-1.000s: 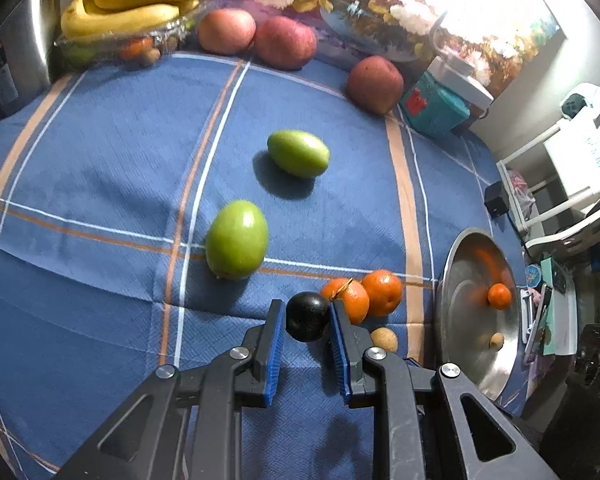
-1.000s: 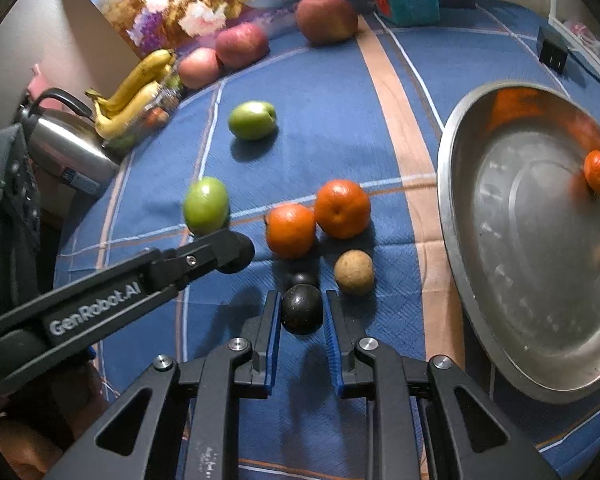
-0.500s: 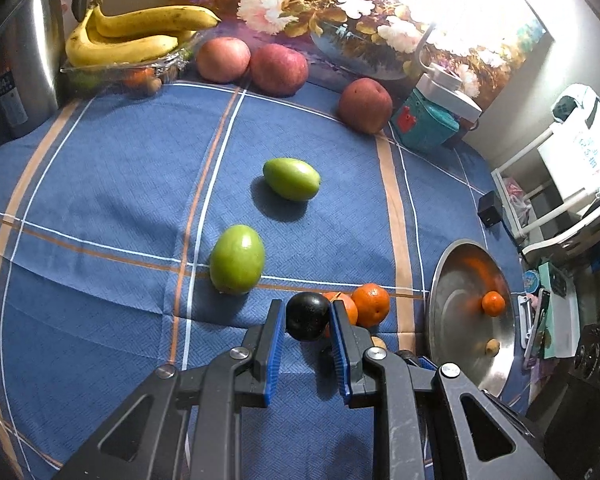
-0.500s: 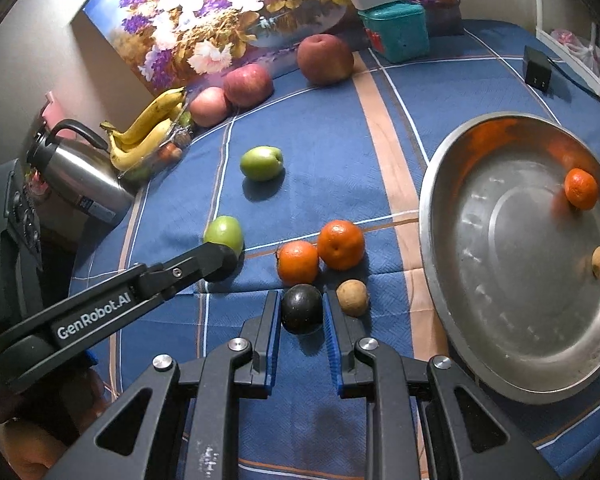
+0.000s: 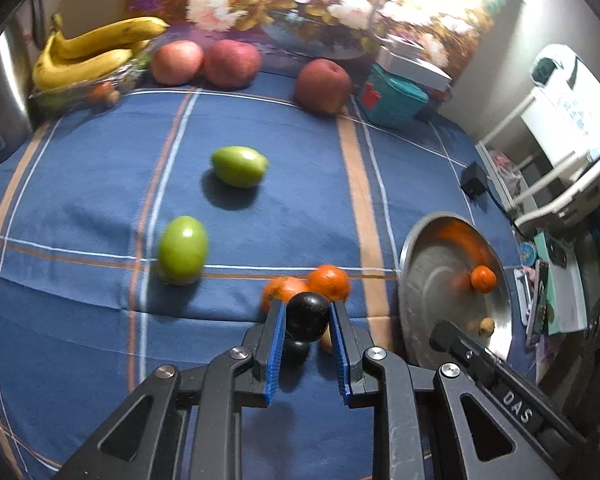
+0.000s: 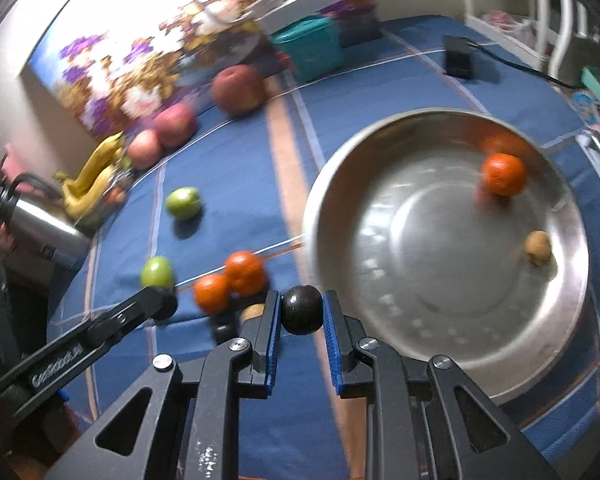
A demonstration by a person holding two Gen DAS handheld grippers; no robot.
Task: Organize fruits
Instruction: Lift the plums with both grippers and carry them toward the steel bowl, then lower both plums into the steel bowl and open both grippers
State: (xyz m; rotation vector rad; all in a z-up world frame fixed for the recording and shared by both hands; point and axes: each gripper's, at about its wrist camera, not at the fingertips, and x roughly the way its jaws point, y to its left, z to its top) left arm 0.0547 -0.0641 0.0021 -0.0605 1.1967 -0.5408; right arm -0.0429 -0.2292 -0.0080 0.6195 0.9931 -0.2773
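Nearest us, our left gripper (image 5: 307, 317) pinches a matte, round dark fruit (image 5: 307, 315) between ribbed blue pads; our right gripper (image 6: 301, 310) likewise clamps a second dark fruit (image 6: 302, 309) at the near rim of the shiny steel bowl (image 6: 420, 280). Farther: glossy oranges (image 6: 244, 272) on blue woven cloth (image 5: 284, 136).

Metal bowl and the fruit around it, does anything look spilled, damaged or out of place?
Nothing stands out. The metal bowl sits upright with one orange and a small brown fruit inside. The left gripper and right gripper each grip a dark round fruit, neither visibly damaged.
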